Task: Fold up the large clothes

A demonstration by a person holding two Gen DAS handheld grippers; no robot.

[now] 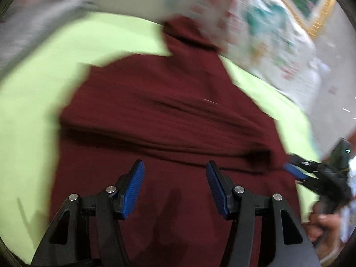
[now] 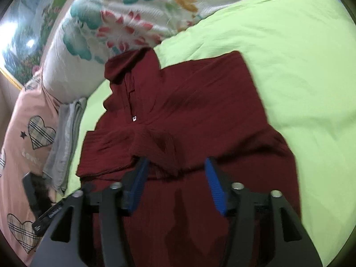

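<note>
I am looking down on a bed covered with a lime-green sheet (image 2: 289, 66), and it fills most of both views. Along its far edge lies a white quilt with a floral print (image 2: 124, 22); toward the left edge in the right wrist view a pink cover with plaid hearts (image 2: 24, 138) lies beside a folded grey cloth (image 2: 66, 138).

The maroon sweater (image 2: 200, 102) lies spread on the sheet near the bed's middle, partly folded, its high collar (image 2: 131, 66) pointing toward the floral quilt. A sleeve (image 2: 124, 142) is laid across the body, and a small white tag (image 2: 134, 118) shows below the collar.

My right gripper (image 2: 175, 178) hangs just over the sweater's near part, its blue pads (image 2: 214, 187) standing apart with the sleeve's edge between them, though neither pad presses on the cloth. In the left wrist view, which is smeared by blur, my left gripper (image 1: 175, 189) is also above the sweater's lower body, jaws apart, nothing between them but the fabric lying underneath. The right gripper shows at that view's right edge, held by a hand (image 1: 322, 224) over the sweater's side edge.
</note>
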